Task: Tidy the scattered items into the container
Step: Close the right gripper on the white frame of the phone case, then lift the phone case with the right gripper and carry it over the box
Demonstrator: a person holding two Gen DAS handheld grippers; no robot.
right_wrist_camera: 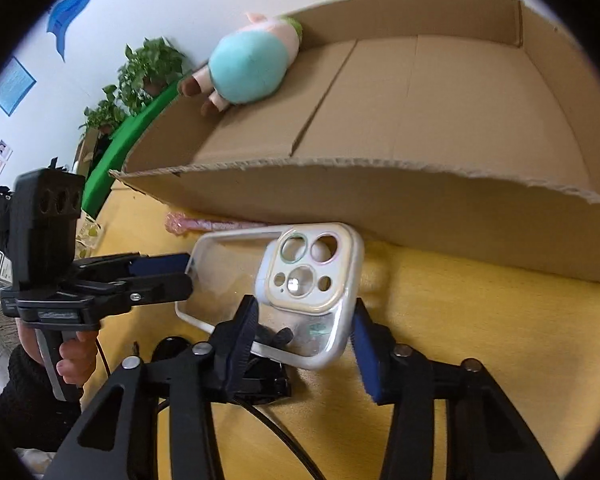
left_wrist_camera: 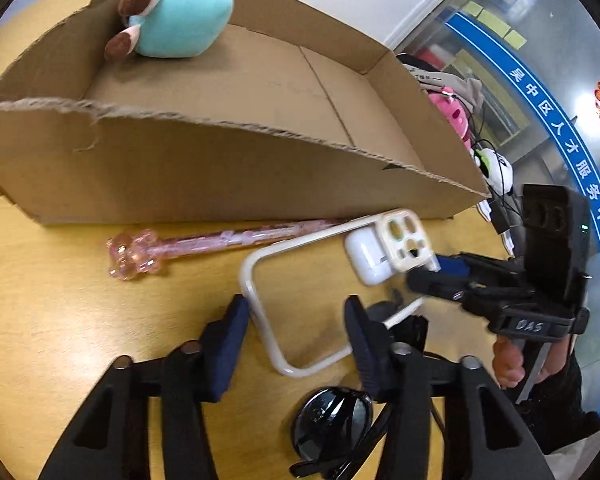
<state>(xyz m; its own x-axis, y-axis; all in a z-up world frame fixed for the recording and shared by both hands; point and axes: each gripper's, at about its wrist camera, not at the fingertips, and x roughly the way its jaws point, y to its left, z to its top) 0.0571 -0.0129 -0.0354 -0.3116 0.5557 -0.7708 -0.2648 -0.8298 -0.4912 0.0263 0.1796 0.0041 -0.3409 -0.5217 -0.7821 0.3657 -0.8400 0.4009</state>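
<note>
1. A clear phone case [right_wrist_camera: 284, 280] with a white rim is held off the yellow table [left_wrist_camera: 60, 320] by both grippers, just in front of the cardboard box [left_wrist_camera: 220, 176].
2. The left gripper [left_wrist_camera: 296, 344] stands around the plain end of the case; its 2 dark blue pads [left_wrist_camera: 228, 344] bracket that end, and in the right wrist view they sit on either side of the rim, pinching it.
3. The right gripper [right_wrist_camera: 304, 332] clamps the camera-cutout end of the case, its pads against the 2 long edges there.
4. A white earbud case [left_wrist_camera: 366, 256] lies on the table beneath the camera end, partly covered by it.
5. A pink translucent wand [left_wrist_camera: 204, 242] lies on the table along the foot of the box's near wall, with its flower-shaped head to the left in the left wrist view.
6. Black sunglasses [left_wrist_camera: 332, 424] rest on the table below the phone case, close to the left gripper's fingers.
7. Inside the box, a turquoise plush toy [left_wrist_camera: 180, 12] with brown feet lies in a far corner; the remaining floor of the box shows bare cardboard.
8. Beyond the box's right end in the left wrist view, a pink plush [left_wrist_camera: 452, 116] and some dark cables show.
9. A hand [right_wrist_camera: 76, 360] grips the left gripper's handle.
</note>
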